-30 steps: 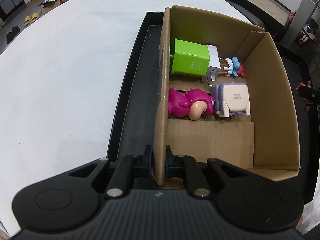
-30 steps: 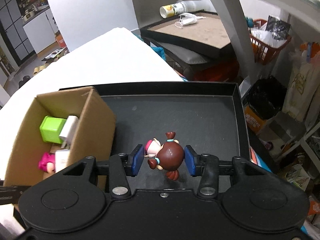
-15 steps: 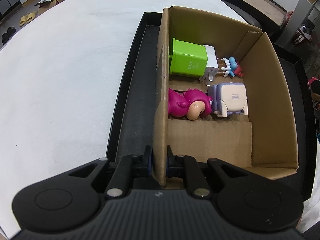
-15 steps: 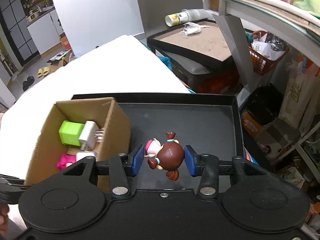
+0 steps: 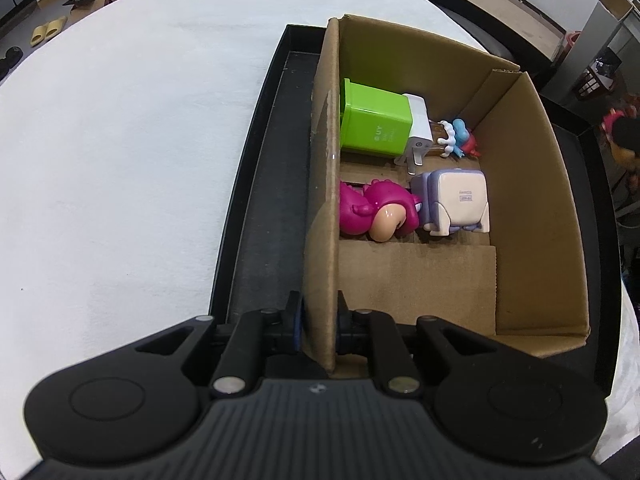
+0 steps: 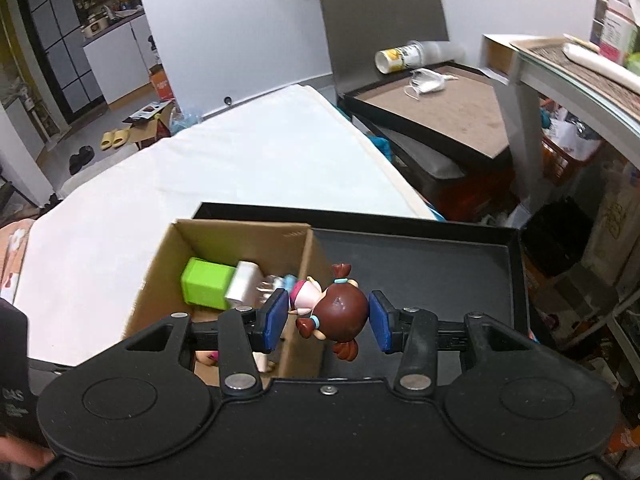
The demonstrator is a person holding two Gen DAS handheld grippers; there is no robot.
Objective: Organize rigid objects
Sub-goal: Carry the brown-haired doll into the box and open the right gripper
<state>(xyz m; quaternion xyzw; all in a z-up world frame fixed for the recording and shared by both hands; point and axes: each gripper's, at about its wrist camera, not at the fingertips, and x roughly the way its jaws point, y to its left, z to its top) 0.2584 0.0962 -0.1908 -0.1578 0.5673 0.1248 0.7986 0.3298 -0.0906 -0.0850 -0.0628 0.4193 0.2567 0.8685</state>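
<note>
A cardboard box [image 5: 532,216] stands in a black tray [image 5: 256,184]. My left gripper [image 5: 319,320] is shut on the box's near left wall. Inside lie a green block [image 5: 374,122], a white charger [image 5: 418,130], a small blue and white figure [image 5: 458,136], a pink figure [image 5: 376,208] and a white and purple cube toy [image 5: 456,200]. My right gripper [image 6: 328,320] is shut on a brown-haired doll figure [image 6: 336,312], held in the air above the box's right wall [image 6: 308,280]. The green block [image 6: 206,286] and the tray [image 6: 432,260] show below it.
The tray lies on a white cloth surface [image 5: 120,140]. Beyond it stand a second black tray with a face mask [image 6: 428,84], a tipped can [image 6: 396,60], a grey table leg [image 6: 520,112] and cluttered shelves at the right.
My right gripper has risen and moved left with the doll, from over the tray floor to above the box's right wall. My left gripper keeps its grip on the box wall.
</note>
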